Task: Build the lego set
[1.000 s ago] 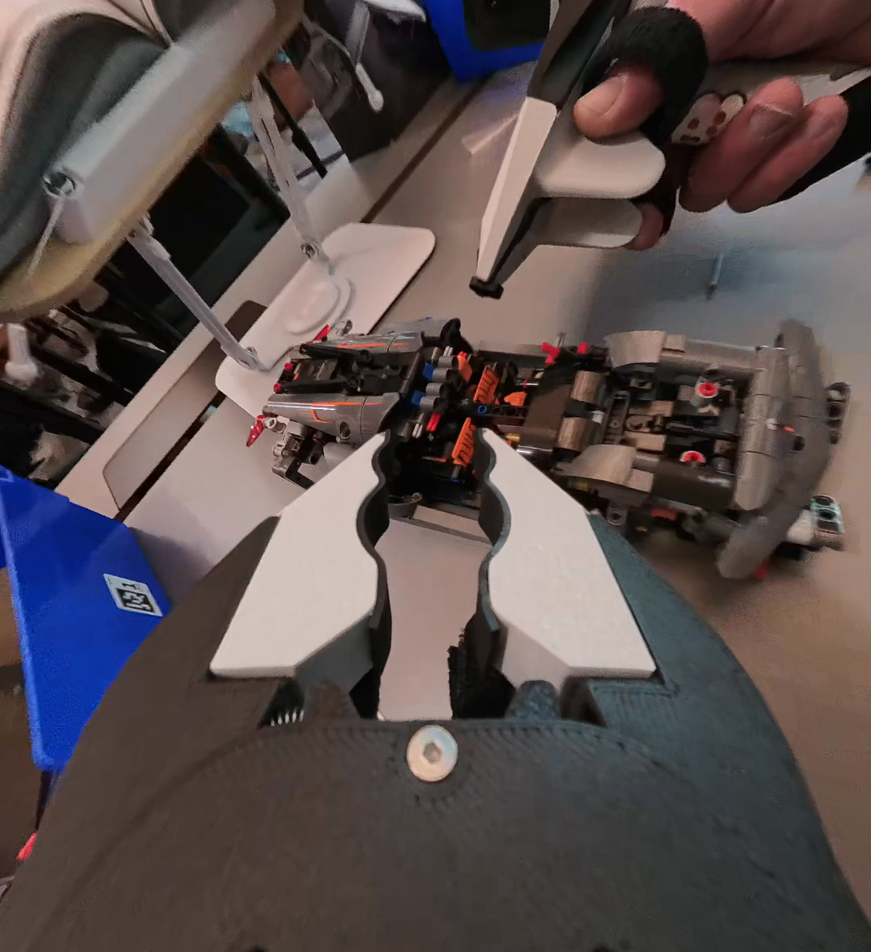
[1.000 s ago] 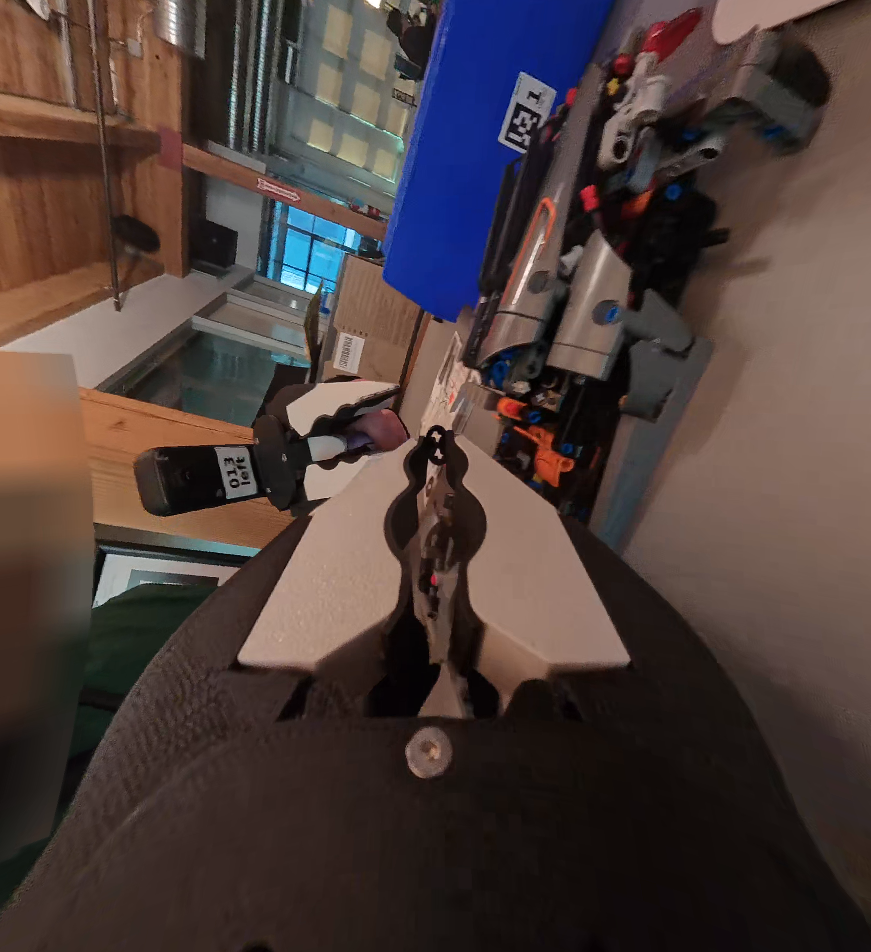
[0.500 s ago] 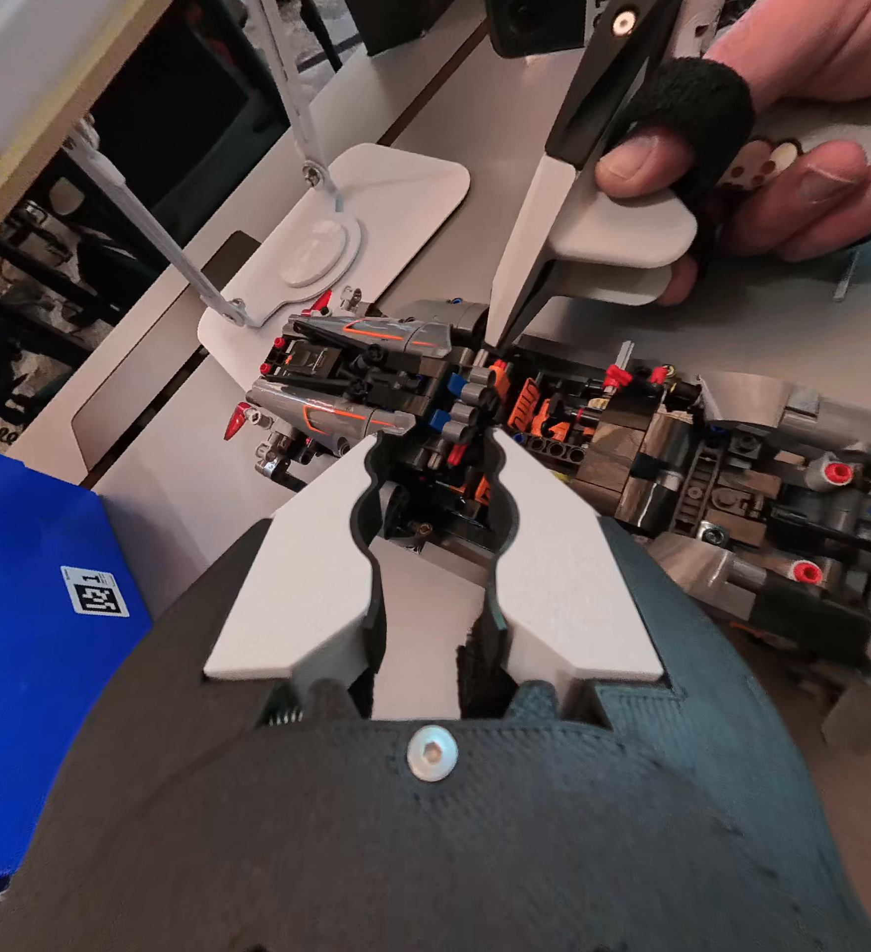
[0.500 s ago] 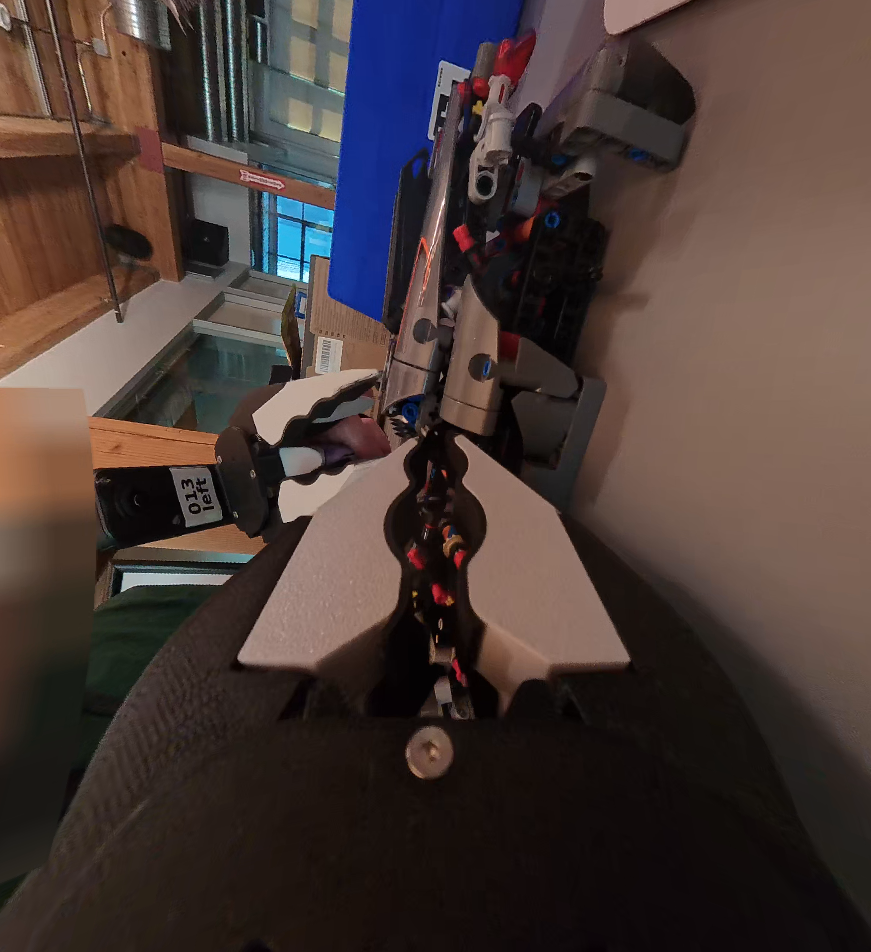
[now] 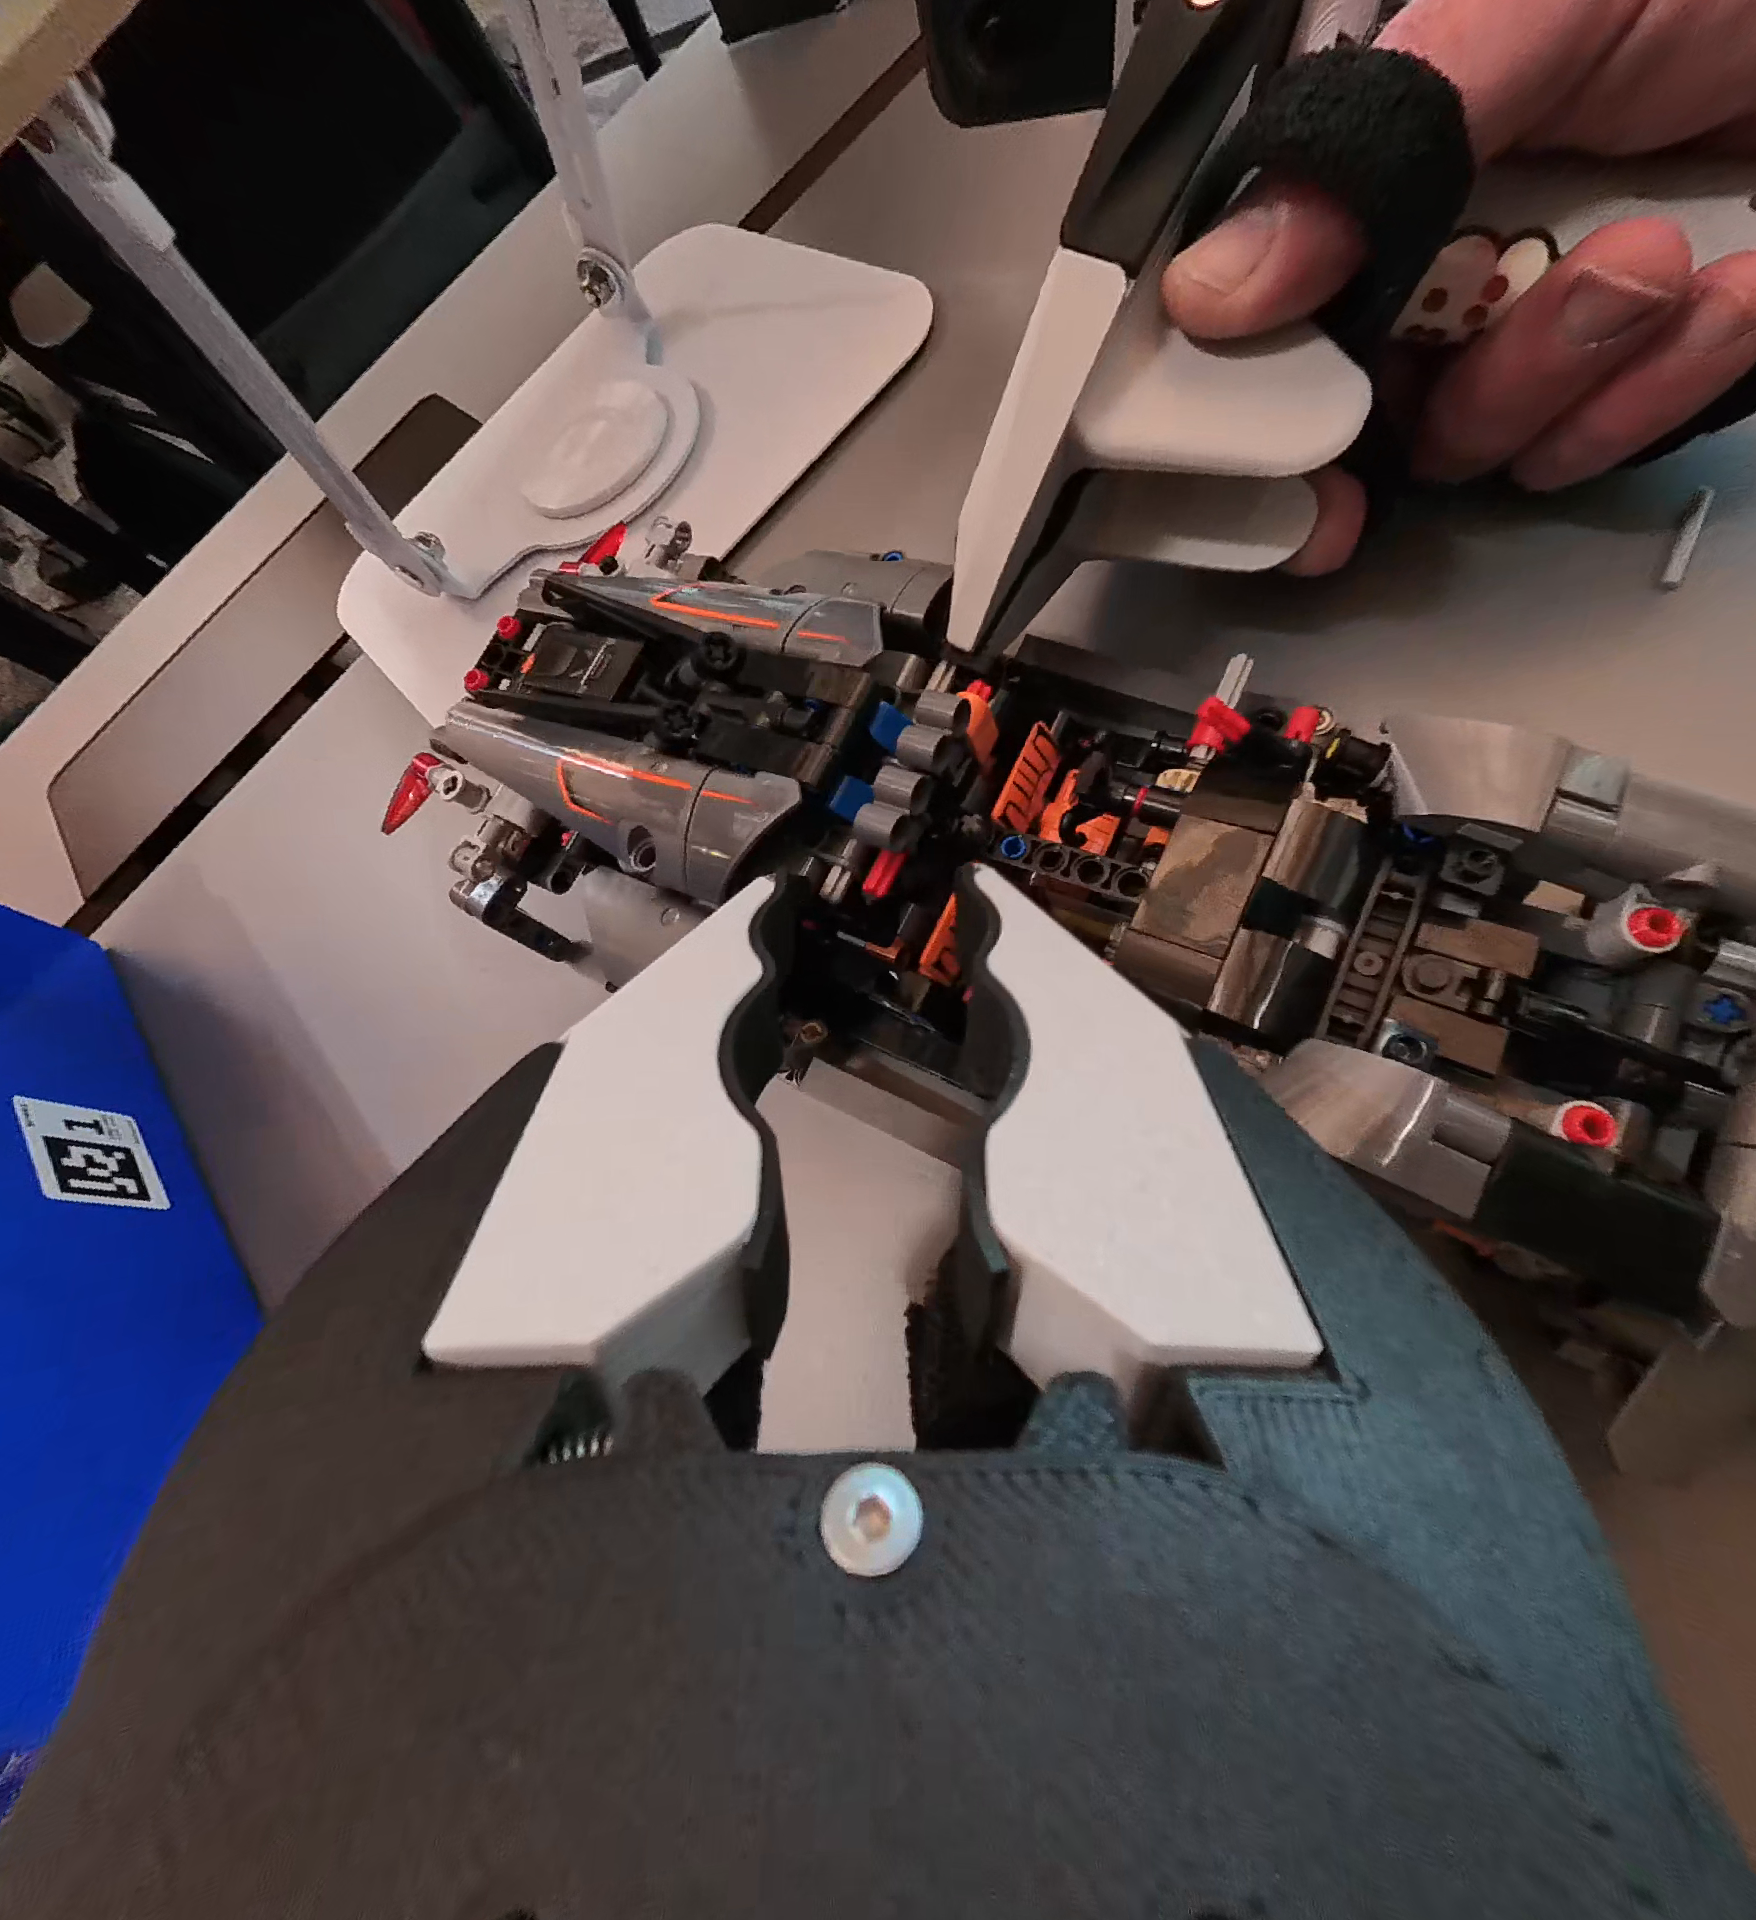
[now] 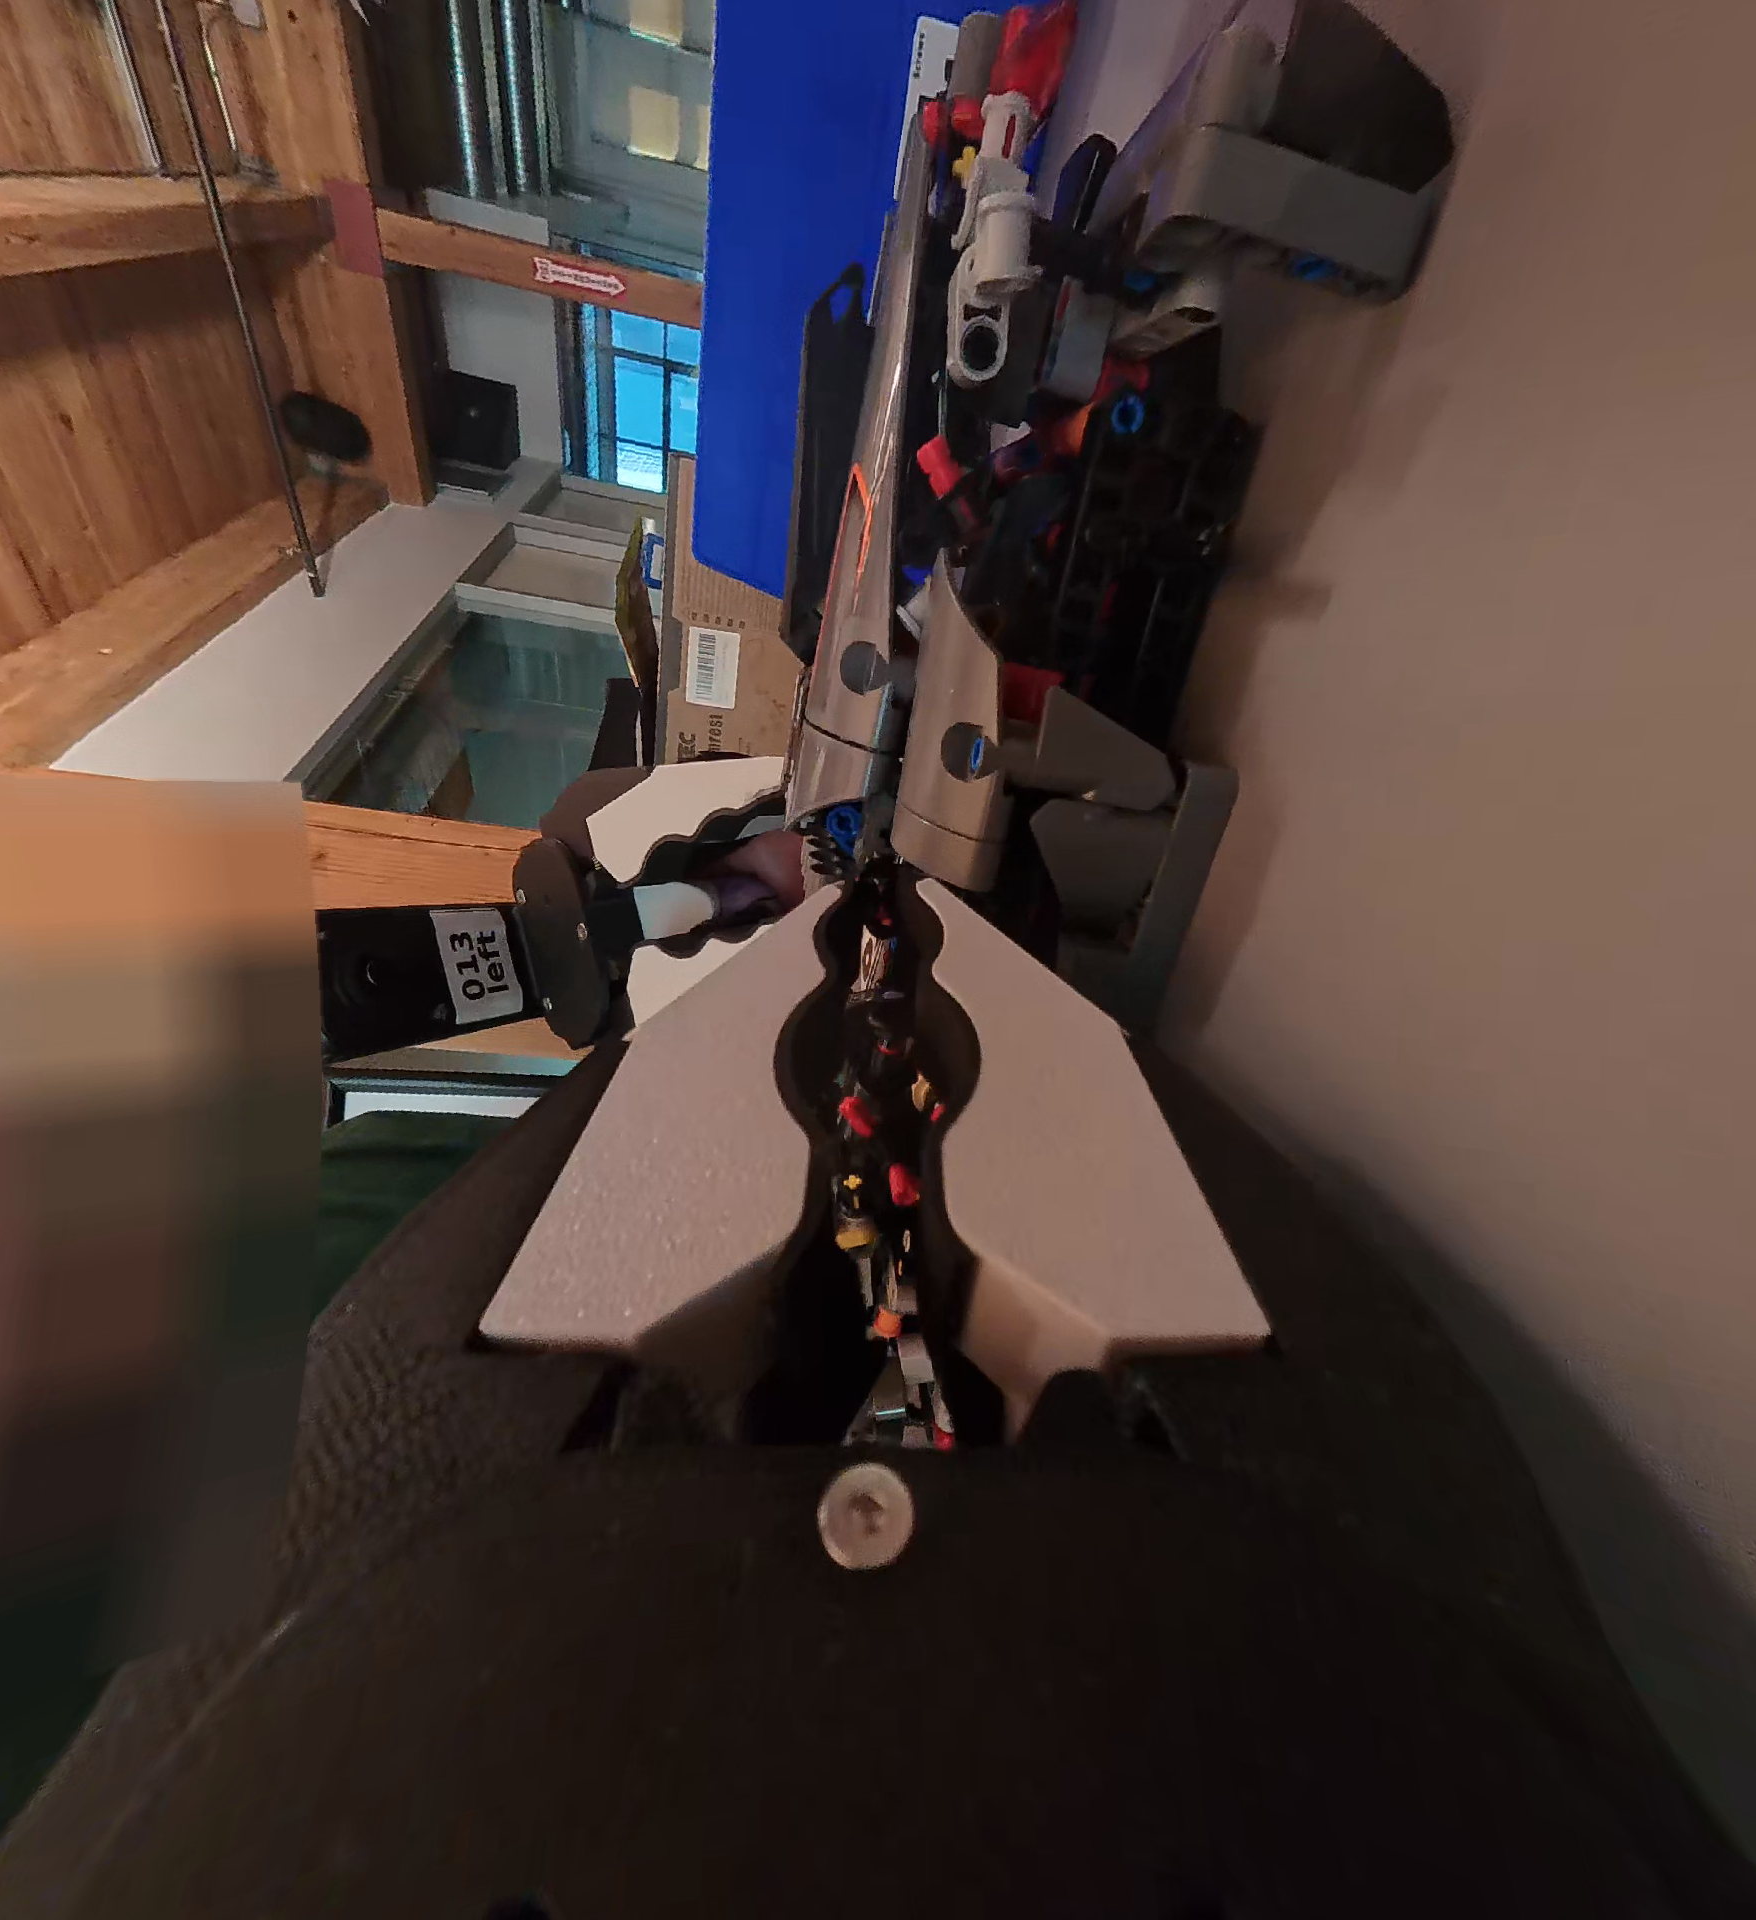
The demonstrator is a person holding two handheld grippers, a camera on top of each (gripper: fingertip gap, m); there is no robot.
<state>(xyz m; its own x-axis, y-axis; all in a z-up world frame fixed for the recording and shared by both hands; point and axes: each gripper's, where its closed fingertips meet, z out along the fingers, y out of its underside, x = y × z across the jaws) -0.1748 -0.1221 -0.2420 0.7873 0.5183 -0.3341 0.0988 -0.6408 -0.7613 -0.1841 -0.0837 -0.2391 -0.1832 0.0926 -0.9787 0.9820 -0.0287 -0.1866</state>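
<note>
- Your left gripper (image 5: 874, 894), jaws parted and empty, brackets the lego car's (image 5: 957, 821) near flank at table centre; keep it there as a brace.
- Your right gripper (image 5: 967, 644), at twelve o'clock, has its jaws nearly together; whether they pinch a piece, I cannot tell. Press straight down, gently.

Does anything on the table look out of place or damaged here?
One thing: a small grey stick-like part lies alone on the table, beyond the lego car and apart from it. The car shows no visible breakage, only unfinished open sections.
</note>
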